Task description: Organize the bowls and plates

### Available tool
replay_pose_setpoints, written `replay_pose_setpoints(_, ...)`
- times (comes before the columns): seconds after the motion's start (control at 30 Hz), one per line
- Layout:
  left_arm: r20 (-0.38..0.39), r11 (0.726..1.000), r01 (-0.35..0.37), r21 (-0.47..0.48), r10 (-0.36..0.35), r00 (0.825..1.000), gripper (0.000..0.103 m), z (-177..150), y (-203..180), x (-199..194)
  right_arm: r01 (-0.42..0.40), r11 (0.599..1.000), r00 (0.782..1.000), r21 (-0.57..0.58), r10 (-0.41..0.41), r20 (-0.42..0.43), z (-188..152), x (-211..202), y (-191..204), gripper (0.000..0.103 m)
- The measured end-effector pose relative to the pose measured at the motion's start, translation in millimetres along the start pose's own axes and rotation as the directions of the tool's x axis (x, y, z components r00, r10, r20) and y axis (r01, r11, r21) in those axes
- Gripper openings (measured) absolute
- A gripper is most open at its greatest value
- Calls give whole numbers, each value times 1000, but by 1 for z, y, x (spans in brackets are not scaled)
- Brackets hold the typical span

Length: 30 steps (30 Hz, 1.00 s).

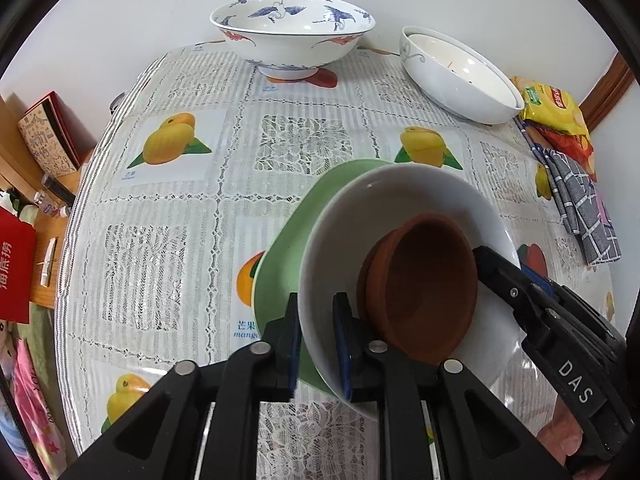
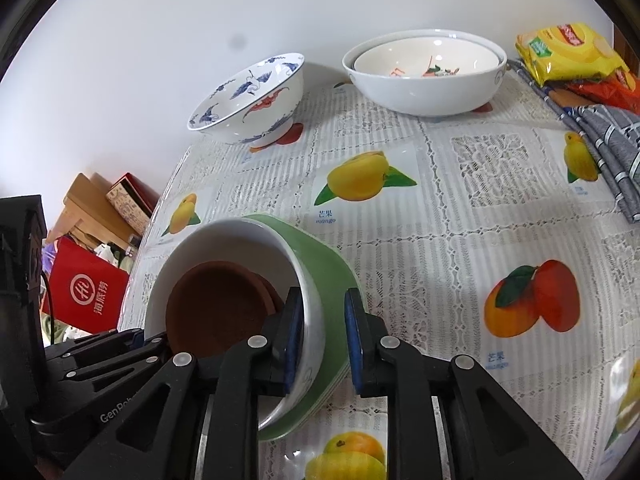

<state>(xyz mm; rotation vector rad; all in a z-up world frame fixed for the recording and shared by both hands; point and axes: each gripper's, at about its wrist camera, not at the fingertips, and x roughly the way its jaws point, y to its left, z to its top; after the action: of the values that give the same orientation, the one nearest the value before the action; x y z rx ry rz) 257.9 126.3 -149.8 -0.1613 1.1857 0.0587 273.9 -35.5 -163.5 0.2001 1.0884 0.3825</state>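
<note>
Between each tool's narrowly parted pads, left tool (image 1: 316, 344) and right tool (image 2: 322, 344), the white bowl's (image 1: 332, 240) rim is sitting ungripped.

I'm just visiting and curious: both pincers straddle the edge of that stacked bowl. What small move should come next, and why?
Probably lift both grippers straight off the rim. The left gripper and right gripper stand slightly open astride the white bowl rim, not pinching it. The stack, brown bowl in white bowl on green plate, seems to rest on the table.
</note>
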Motion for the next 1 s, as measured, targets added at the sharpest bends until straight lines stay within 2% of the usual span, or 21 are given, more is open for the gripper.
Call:
replay_pose_setpoints(0.3,13,1000,2,2,-2,1000,23,-10,1,-17,8,999,1000,-40,-8,2,-6,-18,2,21)
replay_pose_setpoints(0.43,26,1000,1,12,-1,1000,25,-18,-2,-32,22,997,1000,-68,-22,4,-12,-33,3,28)
replay_pose_setpoints(0.67,86,999,-3,34,0,996,32,-39,-13,-63,109,991,991,-76,-102,88,-26,-85,-7,33)
replay_pose_setpoints(0.83,155,997,-5,72,-6,988,43,-58,-34,-88,166,985,973,-51,-155,173,-39,-136,-20,46)
replay_pose_setpoints(0.93,193,995,-9,99,-10,981,47,-71,-52,-102,212,976,957,-46,-198,214,-50,-164,-26,47)
replay_pose_setpoints(1.0,217,993,-7,114,-18,976,52,-78,-62,-111,266,963,938,-45,-248,244,-60,-183,-29,47)
